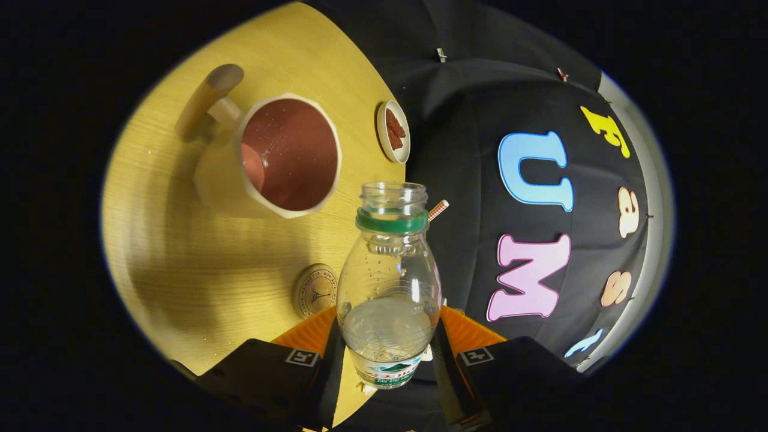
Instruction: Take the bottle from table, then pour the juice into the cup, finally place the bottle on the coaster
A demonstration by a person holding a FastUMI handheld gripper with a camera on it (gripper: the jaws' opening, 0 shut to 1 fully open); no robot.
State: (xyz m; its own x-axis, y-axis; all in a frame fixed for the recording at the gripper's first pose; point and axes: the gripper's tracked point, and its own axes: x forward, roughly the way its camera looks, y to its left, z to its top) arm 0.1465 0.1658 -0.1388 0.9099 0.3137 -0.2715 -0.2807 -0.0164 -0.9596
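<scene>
Clear plastic makes up the bottle (pixel 389 288), a bulbous, pear-shaped body narrowing to a threaded neck with no cap on it and a green ring just under the mouth. A small amount of clear liquid lies in its lower part, and droplets cling inside the shoulder. A printed label wraps the base, showing a green band and a mountain-like picture; its writing is too small to read. The gripper (pixel 387 354) has its two fingers clamped on the lower body of the bottle, one on each side, so the bottle sits between them with the mouth pointing away from the camera.

Taking the bottle as the landmark: the cup (pixel 273 159) stands on the wooden table (pixel 180 258) beyond the bottle's mouth and to its left, well apart from it. It is a cream mug with a faceted rim, a reddish-brown speckled inside and a thick handle on its far side. The round coaster (pixel 313 290) lies just beside the bottle's left flank, partly hidden by it; it carries a ring of lettering around a small emblem, which I cannot read. A small white dish (pixel 393 131) holding dark reddish pieces sits beyond the bottle's mouth at the table's edge. A red-checked stick tip (pixel 438 210) pokes out just right of the green ring.
</scene>
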